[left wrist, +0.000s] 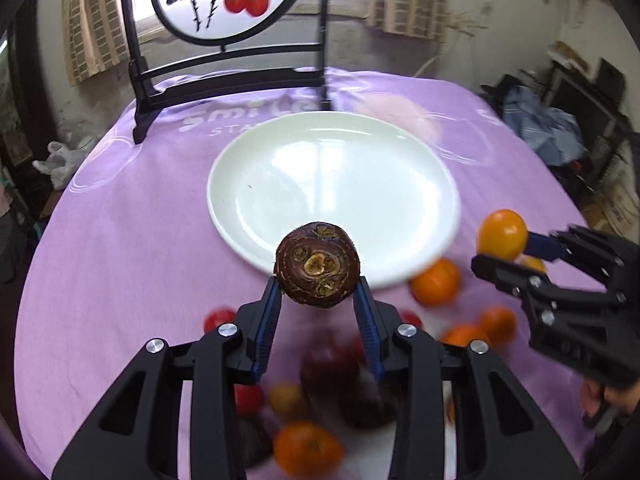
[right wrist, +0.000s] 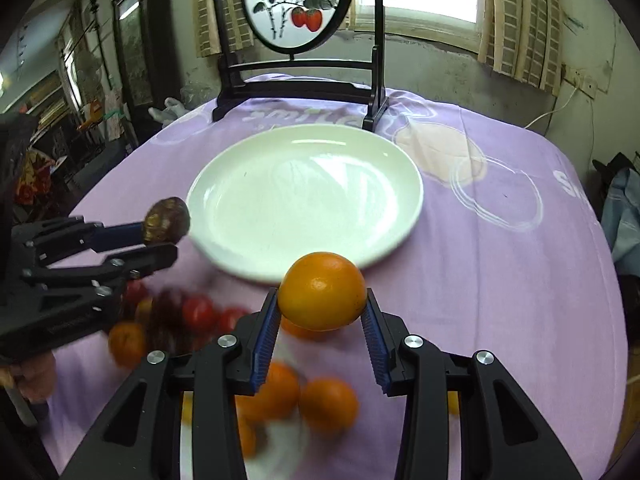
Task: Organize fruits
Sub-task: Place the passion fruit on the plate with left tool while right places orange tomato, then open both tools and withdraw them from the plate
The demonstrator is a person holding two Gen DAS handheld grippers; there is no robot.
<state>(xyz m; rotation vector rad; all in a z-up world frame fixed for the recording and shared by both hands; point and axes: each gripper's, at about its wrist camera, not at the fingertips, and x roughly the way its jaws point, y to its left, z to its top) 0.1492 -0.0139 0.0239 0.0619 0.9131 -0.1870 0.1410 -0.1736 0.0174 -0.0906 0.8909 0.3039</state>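
My left gripper (left wrist: 319, 285) is shut on a dark brown round fruit (left wrist: 318, 266), held in the air just in front of the near rim of the white plate (left wrist: 236, 216). In the right wrist view that fruit (right wrist: 168, 220) hangs at the plate's (right wrist: 208, 204) left edge, in the left gripper (right wrist: 162, 242). My right gripper (right wrist: 322, 301) is shut on an orange (right wrist: 322, 294), lifted above the near rim. From the left wrist, the orange (left wrist: 503, 232) and right gripper (left wrist: 501, 250) are to the right of the plate. Nothing lies on the plate.
Loose oranges (right wrist: 328, 404), small red fruits (right wrist: 198, 312) and dark fruits (left wrist: 360, 400) lie blurred on the purple cloth (right wrist: 500, 280) under both grippers. A round painted screen on a black stand (right wrist: 300, 76) rises behind the plate. A hand (left wrist: 612, 396) shows at the lower right.
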